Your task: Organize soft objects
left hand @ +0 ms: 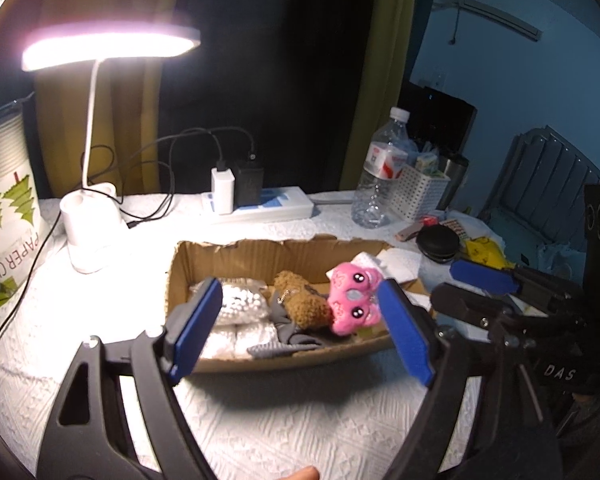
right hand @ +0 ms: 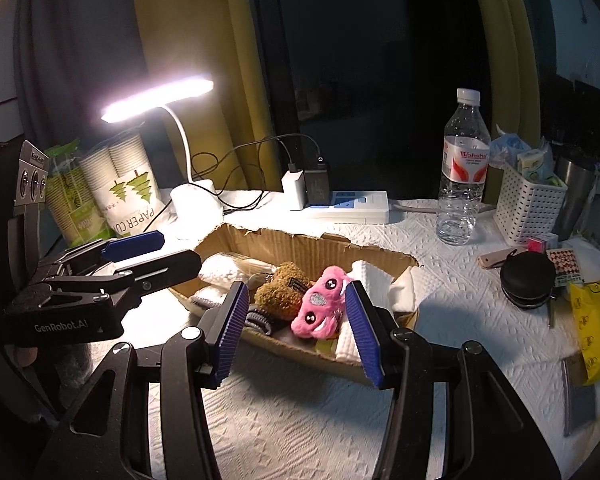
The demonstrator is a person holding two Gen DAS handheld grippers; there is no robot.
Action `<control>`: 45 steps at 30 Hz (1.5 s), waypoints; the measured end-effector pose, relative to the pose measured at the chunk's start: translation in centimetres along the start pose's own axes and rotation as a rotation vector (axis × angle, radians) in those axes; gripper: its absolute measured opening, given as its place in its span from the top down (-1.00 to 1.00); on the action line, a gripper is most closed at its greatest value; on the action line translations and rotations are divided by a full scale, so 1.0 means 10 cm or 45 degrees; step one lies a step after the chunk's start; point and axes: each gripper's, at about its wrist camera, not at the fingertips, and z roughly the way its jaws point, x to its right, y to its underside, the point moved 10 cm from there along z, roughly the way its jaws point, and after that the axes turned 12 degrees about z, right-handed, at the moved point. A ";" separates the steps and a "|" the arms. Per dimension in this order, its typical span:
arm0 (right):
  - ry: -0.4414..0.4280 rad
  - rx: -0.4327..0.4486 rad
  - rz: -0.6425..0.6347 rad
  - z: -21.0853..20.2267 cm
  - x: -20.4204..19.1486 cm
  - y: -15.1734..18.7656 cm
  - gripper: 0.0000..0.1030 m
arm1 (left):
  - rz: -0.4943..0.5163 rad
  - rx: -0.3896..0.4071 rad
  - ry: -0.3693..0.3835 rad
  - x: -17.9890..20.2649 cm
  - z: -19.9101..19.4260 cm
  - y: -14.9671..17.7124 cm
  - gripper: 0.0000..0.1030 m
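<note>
You're working at a cluttered table in what looks like a home room, maybe a bedroom, though the dark edges make that hard to pin down. A lit desk lamp point(right hand: 158, 100) glows far left beside a bag of paper cups point(right hand: 128, 196). A power strip point(right hand: 348, 206) with chargers sits at the far edge, olive curtains point(right hand: 188, 64) hanging behind it. To the right stand a water bottle point(right hand: 462, 168) and a white basket point(right hand: 528, 204) of packets.

The brown plush point(left hand: 302, 300) hides part of the grey cloth point(left hand: 284, 338).
</note>
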 end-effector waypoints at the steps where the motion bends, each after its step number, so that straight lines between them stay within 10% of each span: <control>1: 0.002 0.003 -0.002 -0.03 -0.01 0.01 -0.03 | 0.002 0.005 -0.003 0.01 -0.03 0.00 -0.58; 38: 0.116 0.155 -0.079 -0.98 -0.34 0.27 -0.48 | 0.067 0.073 -0.228 0.21 -1.22 0.26 -0.60; 45: 0.116 0.166 -0.081 -1.03 -0.35 0.25 -0.48 | 0.087 0.126 -0.262 0.22 -1.33 0.20 -0.90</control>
